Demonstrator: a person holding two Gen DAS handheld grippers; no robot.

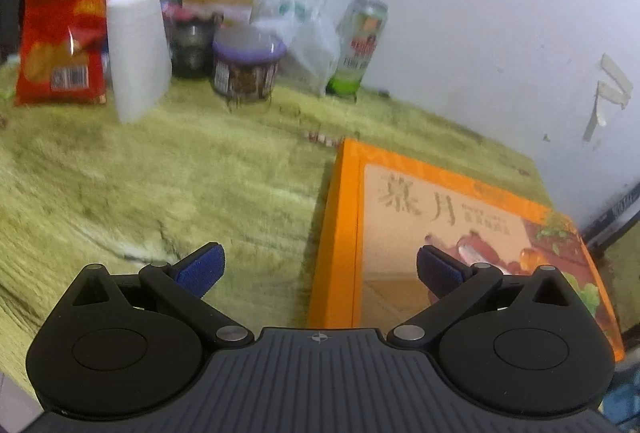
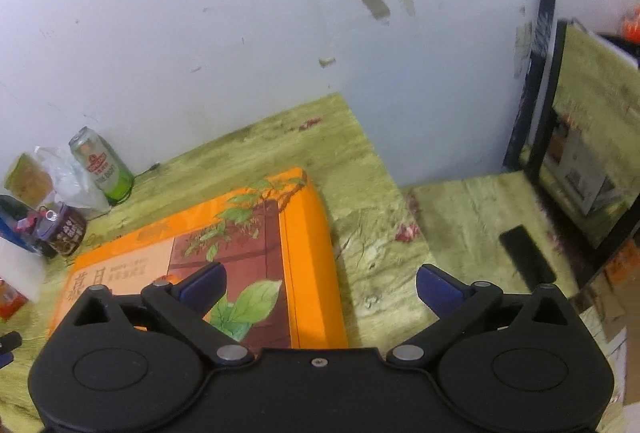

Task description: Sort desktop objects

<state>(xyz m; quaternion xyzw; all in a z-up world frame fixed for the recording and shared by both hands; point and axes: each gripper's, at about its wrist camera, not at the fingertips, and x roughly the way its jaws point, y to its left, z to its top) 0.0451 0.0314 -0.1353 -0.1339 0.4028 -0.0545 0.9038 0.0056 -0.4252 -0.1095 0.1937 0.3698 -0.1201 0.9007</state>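
A flat orange gift box (image 1: 448, 233) (image 2: 224, 257) lies on the green-patterned tablecloth (image 1: 160, 173). My left gripper (image 1: 318, 269) hovers open over the box's left edge, one blue pad (image 1: 200, 269) above the cloth, the other above the lid, nothing between them. My right gripper (image 2: 320, 285) is open above the box's right edge, empty too. Along the wall stand a red snack bag (image 1: 60, 25), a white paper roll (image 1: 136, 49), a purple-lidded jar (image 1: 246, 63) (image 2: 66, 229), a clear plastic bag (image 1: 312, 41) and a green can (image 1: 360, 45) (image 2: 102, 169).
A white wall (image 2: 200, 33) with tape scraps backs the table. To the right is a lower surface under the same cloth with a black rectangular object (image 2: 526, 257) on it. A black-framed mirror (image 2: 592, 153) leans there. The cloth's right edge (image 2: 380, 161) drops off past the box.
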